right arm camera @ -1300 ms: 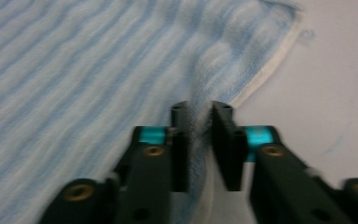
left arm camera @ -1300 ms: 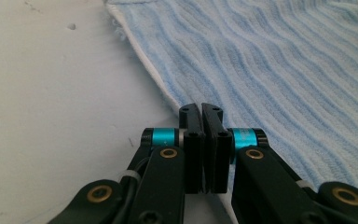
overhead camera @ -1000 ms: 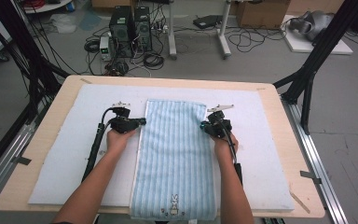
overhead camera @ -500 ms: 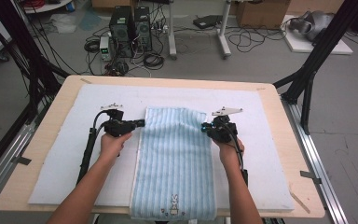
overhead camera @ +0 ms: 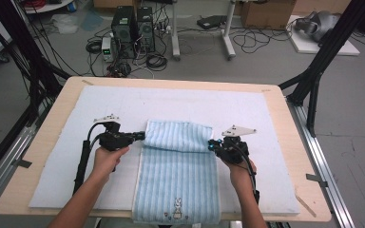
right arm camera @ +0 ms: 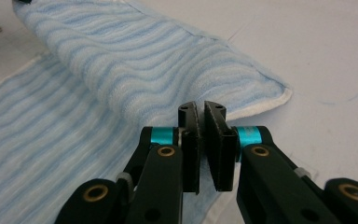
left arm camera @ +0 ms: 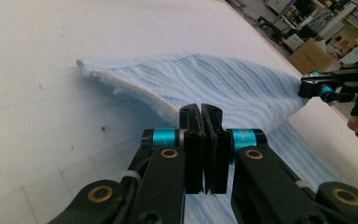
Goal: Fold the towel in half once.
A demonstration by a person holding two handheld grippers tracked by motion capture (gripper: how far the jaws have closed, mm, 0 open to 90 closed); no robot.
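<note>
A light blue striped towel point(overhead camera: 176, 175) lies lengthwise on the white mat point(overhead camera: 247, 109), a small rabbit motif point(overhead camera: 177, 209) at its near end. Its far end is lifted and doubled back over itself as a soft roll. My left gripper point(overhead camera: 142, 136) is shut on the left corner of that folded end, and my right gripper point(overhead camera: 210, 145) is shut on the right corner. In the left gripper view the jaws point(left arm camera: 200, 109) are pressed together with the towel point(left arm camera: 223, 88) bulging behind them. In the right gripper view the jaws point(right arm camera: 200, 108) pinch the towel point(right arm camera: 135, 60) at its hem.
The mat covers most of a wooden table point(overhead camera: 52, 114). Black frame posts point(overhead camera: 323, 61) stand at the table's right and left corners. Beyond the far edge the floor holds computer cases point(overhead camera: 130, 23) and cables. Bare mat lies on both sides of the towel.
Both hands have come toward the near edge, carrying the towel's far end with them. That end now lies folded back over the middle of the towel.
</note>
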